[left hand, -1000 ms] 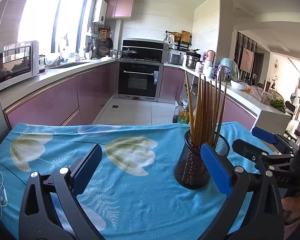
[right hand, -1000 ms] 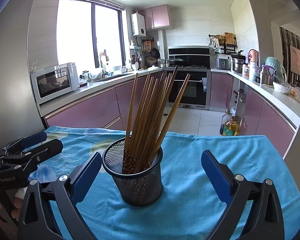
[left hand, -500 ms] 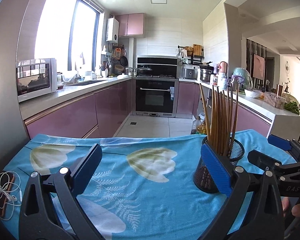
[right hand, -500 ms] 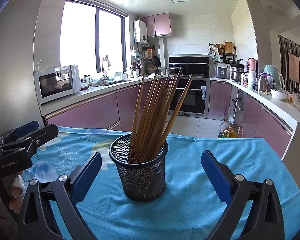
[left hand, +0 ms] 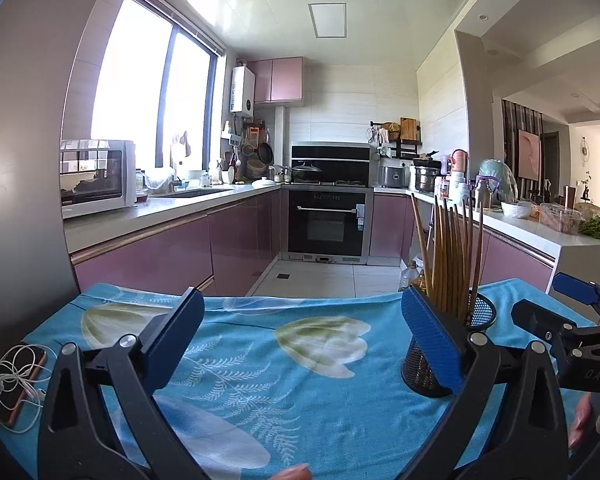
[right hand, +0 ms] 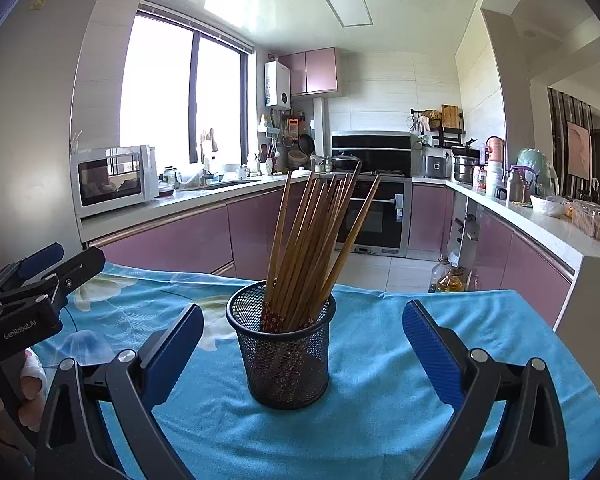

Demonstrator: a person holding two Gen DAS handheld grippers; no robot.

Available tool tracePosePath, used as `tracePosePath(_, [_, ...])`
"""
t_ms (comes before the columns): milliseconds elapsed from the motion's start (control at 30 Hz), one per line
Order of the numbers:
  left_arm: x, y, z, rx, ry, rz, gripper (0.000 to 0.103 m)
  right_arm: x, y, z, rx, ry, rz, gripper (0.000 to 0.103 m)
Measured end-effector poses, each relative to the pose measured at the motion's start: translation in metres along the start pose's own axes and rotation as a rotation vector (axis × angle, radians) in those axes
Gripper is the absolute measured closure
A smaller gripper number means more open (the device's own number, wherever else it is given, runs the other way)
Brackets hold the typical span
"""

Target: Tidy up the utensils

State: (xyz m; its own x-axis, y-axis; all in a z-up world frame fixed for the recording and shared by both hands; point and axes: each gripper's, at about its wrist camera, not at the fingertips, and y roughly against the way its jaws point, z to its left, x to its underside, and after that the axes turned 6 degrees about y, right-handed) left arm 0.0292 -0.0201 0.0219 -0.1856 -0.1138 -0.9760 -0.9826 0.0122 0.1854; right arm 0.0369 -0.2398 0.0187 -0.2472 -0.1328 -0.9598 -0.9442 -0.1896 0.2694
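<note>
- I see the chopsticks (right hand: 312,240) standing bundled in the black mesh holder (right hand: 286,356), fanned out and leaning toward my right fingers' right side.
- The holder sits upright on the bench (right hand: 380,400), which is covered by a blue cloth with pale flower prints (left hand: 324,340).
- My right gripper (right hand: 302,356) has its fingers spread wide; the holder stands between them, just ahead of the pads, touching neither.
- My left gripper (left hand: 300,340) also has its fingers spread, with nothing between them. In its view the holder (left hand: 480,312) lies behind the right-hand finger (left hand: 432,340), partly hidden by it.
- From the right wrist view, the left gripper's body reads "GenRobot.AI" (right hand: 20,330); a hand (right hand: 30,388) grips it below.
- From the left wrist view, the right gripper (left hand: 572,312) shows the letters "DAS" on its side; the rest of the word is cut off.
- Beyond my left fingers' left side, a phone with tangled white earphones (left hand: 16,380) lies on the cloth.
- Past the bench are pink kitchen cabinets (right hand: 172,244), a white microwave (right hand: 112,180) and a black built-in oven (left hand: 328,228); writing on them is too small to read.
</note>
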Motion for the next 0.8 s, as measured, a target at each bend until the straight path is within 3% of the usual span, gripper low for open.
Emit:
tracePosePath(300, [0.005, 0.003, 0.012, -0.039, 0.033, -0.012, 0.006, -0.002, 0.013, 0.008, 0.041, 0.022, -0.079, 0.007])
tracePosePath(800, [0.003, 0.012, 0.014, -0.056, 0.037, -0.052, 0.006, -0.002, 0.018, 0.010, 0.048, 0.027, -0.114, 0.007])
